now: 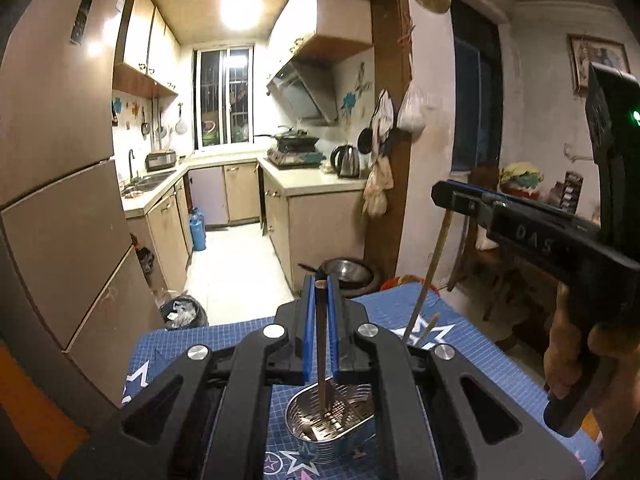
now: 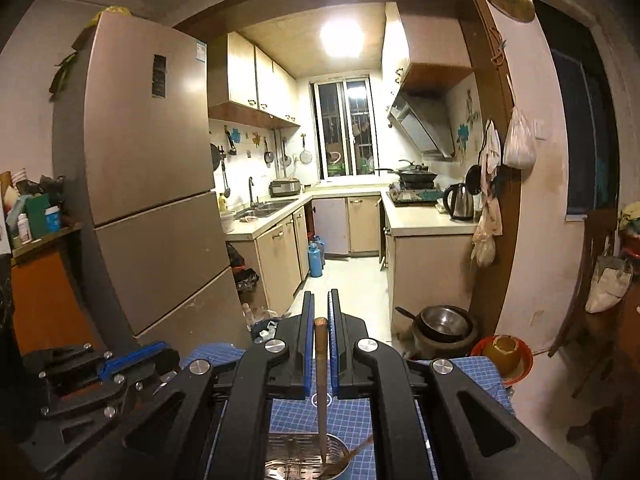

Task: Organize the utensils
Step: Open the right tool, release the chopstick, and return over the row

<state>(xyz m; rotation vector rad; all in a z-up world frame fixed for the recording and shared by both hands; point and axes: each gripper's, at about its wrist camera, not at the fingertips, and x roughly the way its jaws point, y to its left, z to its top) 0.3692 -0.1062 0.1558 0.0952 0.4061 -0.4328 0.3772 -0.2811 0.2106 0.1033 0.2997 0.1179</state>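
My left gripper (image 1: 320,280) is shut on a dark wooden chopstick (image 1: 321,344). It hangs down into a perforated steel utensil holder (image 1: 352,436) on the blue grid mat (image 1: 224,344). To the right, a hand carries my right gripper (image 1: 442,194), with a pale chopstick (image 1: 432,260) slanting down from its tip. In the right wrist view my right gripper (image 2: 321,300) is shut on that chopstick (image 2: 321,372), whose lower end reaches the steel holder (image 2: 292,460). My left gripper (image 2: 160,351) shows at the lower left there. A second stick (image 1: 427,325) pokes up behind the left gripper's body.
The mat's far edge (image 2: 472,364) meets steel bowls (image 2: 444,324) stacked on a low stand and a red and yellow bowl (image 2: 504,356). A tall fridge (image 2: 152,184) stands to the left, a bin (image 1: 184,314) by the table corner, and the kitchen aisle ahead.
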